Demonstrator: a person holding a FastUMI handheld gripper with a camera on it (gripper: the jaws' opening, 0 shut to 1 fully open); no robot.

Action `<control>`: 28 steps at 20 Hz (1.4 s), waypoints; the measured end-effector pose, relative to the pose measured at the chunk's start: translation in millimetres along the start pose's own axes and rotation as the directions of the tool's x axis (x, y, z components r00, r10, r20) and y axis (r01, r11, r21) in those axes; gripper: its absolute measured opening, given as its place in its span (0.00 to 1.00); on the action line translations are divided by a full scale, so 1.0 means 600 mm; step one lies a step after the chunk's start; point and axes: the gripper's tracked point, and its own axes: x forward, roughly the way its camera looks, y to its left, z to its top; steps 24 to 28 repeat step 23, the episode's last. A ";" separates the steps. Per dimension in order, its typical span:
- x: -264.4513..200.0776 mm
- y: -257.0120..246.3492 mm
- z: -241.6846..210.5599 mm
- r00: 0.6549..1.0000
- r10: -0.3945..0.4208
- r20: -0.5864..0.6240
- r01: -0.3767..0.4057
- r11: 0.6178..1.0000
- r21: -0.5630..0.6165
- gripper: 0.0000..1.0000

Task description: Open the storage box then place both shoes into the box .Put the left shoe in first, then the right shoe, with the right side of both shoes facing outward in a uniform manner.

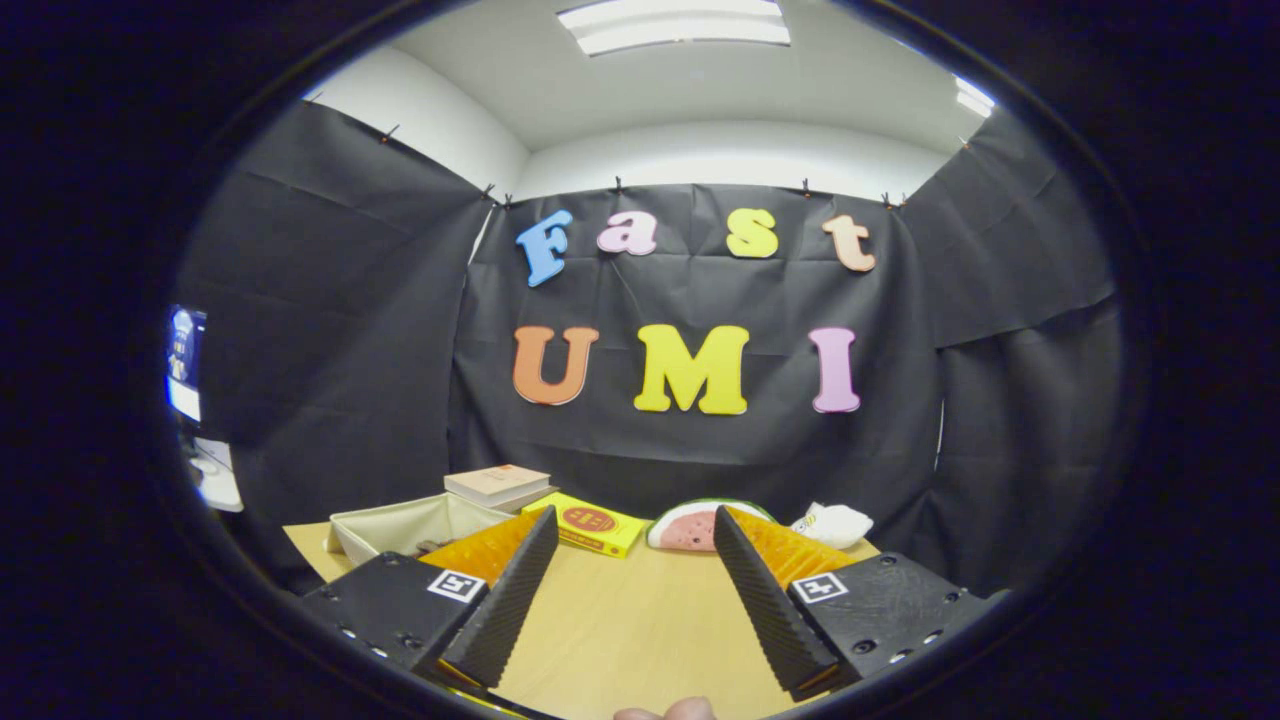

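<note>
At the near edge of the table, a fingertip of the person holding the tool pokes into sight, and just above it the gripper is held level over the wood with its two fingers spread wide, nothing between them but bare tabletop. It grips nothing.

Beyond the left finger sits an open-topped cloth bin, pale and shallow, with its inside partly hidden by that finger; from here I cannot tell whether anything lies in it. Behind the bin is a small stack of books. Just ahead of the fingers, towards the back of the table, lies a flat yellow box, and next to it a watermelon-slice toy. Further to the right, beyond the right finger, rests a small white soft toy.

As for the job, I would not call it either way. I can make out no shoes on the table, and nothing I would confidently name as a lidded storage box; the cloth bin is the nearest candidate, and it already stands open. That would fit a gripper raised away from the work with the shoes somewhere below its sight, or equally one lifted clear after they went inside. What remains depends on what is in that bin, which is hidden.
</note>
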 end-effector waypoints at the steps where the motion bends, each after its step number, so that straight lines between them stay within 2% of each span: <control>1: 0.005 0.003 -0.007 1.000 0.012 -0.009 -0.011 1.000 0.014 0.95; 9: 0.024 -0.018 -0.006 1.000 0.018 0.024 -0.018 1.000 0.025 0.95; 14: 0.036 -0.031 -0.014 0.999 -0.011 0.032 0.012 1.000 -0.006 0.95; 18: 0.039 -0.033 -0.018 0.999 -0.015 0.033 0.014 1.000 0.016 0.95; 28: 0.040 -0.032 -0.031 0.999 -0.027 0.027 0.028 1.000 -0.011 0.95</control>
